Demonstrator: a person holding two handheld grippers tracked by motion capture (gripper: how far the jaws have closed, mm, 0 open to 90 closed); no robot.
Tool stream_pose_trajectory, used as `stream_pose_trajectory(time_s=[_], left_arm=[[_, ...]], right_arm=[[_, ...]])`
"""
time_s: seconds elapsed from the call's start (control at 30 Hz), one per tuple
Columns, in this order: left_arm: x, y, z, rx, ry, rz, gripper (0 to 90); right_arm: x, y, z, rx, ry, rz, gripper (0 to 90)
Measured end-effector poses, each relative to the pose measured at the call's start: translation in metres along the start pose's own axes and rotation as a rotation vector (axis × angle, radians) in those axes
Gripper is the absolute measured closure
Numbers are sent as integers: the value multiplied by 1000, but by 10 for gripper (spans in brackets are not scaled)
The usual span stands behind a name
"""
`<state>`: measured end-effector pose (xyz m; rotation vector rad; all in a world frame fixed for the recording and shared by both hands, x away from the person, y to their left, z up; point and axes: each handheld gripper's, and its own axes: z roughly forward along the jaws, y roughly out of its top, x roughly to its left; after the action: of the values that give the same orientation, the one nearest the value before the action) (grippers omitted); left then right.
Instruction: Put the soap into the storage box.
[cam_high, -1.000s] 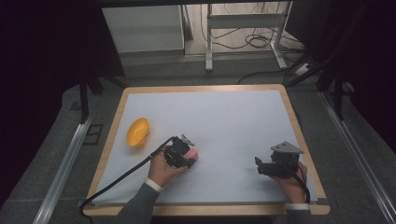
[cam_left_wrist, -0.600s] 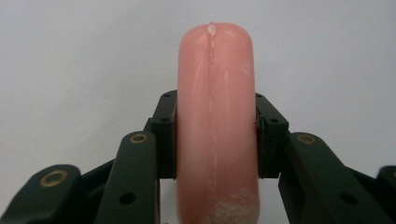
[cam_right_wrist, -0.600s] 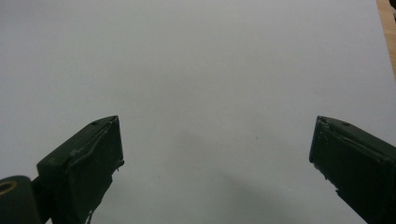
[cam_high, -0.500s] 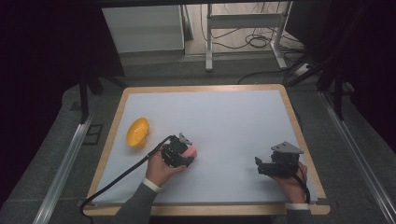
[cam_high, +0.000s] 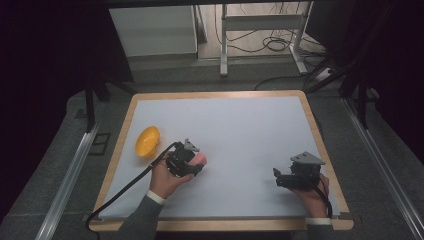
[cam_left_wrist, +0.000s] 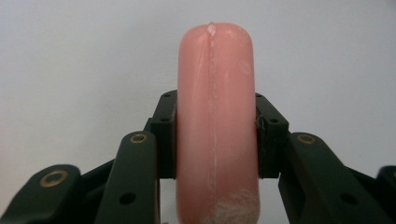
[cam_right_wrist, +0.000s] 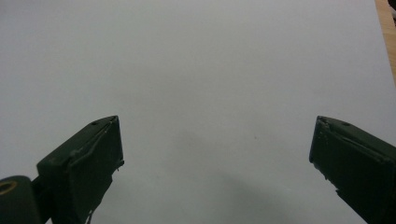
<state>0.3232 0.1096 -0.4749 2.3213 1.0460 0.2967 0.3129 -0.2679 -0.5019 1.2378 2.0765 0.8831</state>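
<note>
the left claw (cam_left_wrist: 215, 135) is clamped on a pink sausage (cam_left_wrist: 215, 116), holding it around the middle just right of the yellow bowl (cam_high: 147, 142) on the tabletop (cam_high: 240, 130). the right claw (cam_right_wrist: 215, 172) hangs wide and empty, well to the right of the bowl. the sausage looks smooth and rounded; a slack or off-centre grip could let it slide out before reaching the bowl.

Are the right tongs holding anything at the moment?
No. In the right gripper view the right tongs stand wide open over the bare white table, nothing between them.
</note>
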Motion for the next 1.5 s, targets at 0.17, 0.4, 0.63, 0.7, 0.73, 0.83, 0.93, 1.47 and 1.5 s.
stream_pose_trajectory(time_s=[0.17, 0.4, 0.63, 0.7, 0.73, 0.83, 0.93, 1.47, 1.5], left_arm=[[3, -2, -7, -17, 7, -12, 600], [11, -4, -15, -32, 15, -23, 600], [18, -7, -21, -39, 23, -35, 600], [19, -8, -22, -40, 25, -39, 600], [20, -8, -22, -39, 26, -41, 600], [21, -9, -22, -40, 25, -44, 600], [23, -10, -23, -45, 26, -48, 600], [38, -15, -38, -70, 54, -80, 600], [39, -16, -39, -72, 55, -82, 600]], right_arm=[[0, 0, 0, 1, -1, 1, 24], [0, 0, 0, 0, -2, 1, 24], [0, 0, 0, -2, -5, 2, 24], [0, 1, -1, -1, -4, 1, 25], [1, 1, -1, -4, -5, 0, 24], [0, 1, -1, -3, -5, 1, 25], [0, 1, -1, 0, -5, 2, 24], [1, 1, -1, -1, -4, 2, 25], [1, 1, -1, -1, -4, 2, 25]])
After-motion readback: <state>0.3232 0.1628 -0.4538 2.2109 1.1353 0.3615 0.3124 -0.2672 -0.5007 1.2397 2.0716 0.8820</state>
